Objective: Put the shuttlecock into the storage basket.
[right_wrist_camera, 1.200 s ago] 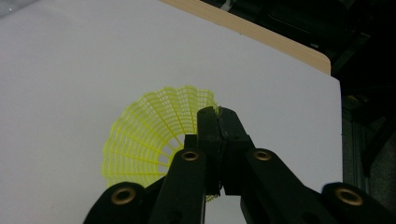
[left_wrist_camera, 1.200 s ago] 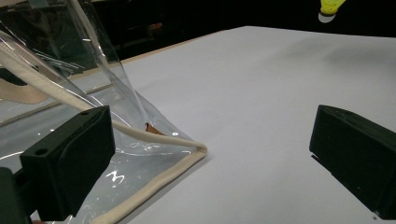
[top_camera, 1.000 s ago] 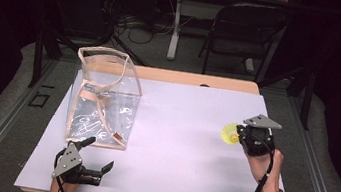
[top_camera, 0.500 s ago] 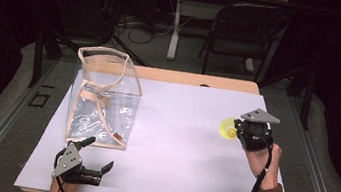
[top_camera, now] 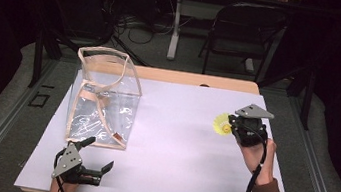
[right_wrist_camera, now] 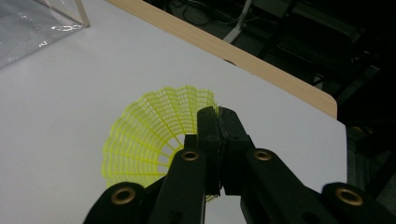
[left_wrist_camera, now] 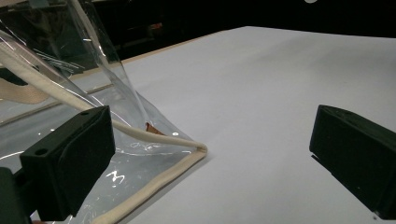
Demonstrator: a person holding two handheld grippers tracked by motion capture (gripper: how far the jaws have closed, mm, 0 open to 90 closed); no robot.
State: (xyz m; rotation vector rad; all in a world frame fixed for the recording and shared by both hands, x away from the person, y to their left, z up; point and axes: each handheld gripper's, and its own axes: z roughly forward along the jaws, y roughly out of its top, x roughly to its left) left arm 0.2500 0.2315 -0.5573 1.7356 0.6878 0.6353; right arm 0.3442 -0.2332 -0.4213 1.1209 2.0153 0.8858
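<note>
Yellow mesh shuttlecock (right_wrist_camera: 154, 135): we hold its skirt clamped in our right gripper (right_wrist_camera: 218, 122). Our left gripper (left_wrist_camera: 210, 154) stands agape beside the clear bag (top_camera: 102, 96).

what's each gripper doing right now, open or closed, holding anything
Left gripper: open, holding nothing, beside the clear bag.
Right gripper: closed on the skirt of the yellow shuttlecock.

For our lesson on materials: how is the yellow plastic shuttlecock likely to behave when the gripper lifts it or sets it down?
The shuttlecock is probably very light: its skirt is open mesh. The thin lattice likely flexes where the right gripper pinches its rim, so a hard squeeze might deform it. Set down on the table, its round cone shape could roll in a curve.
</note>
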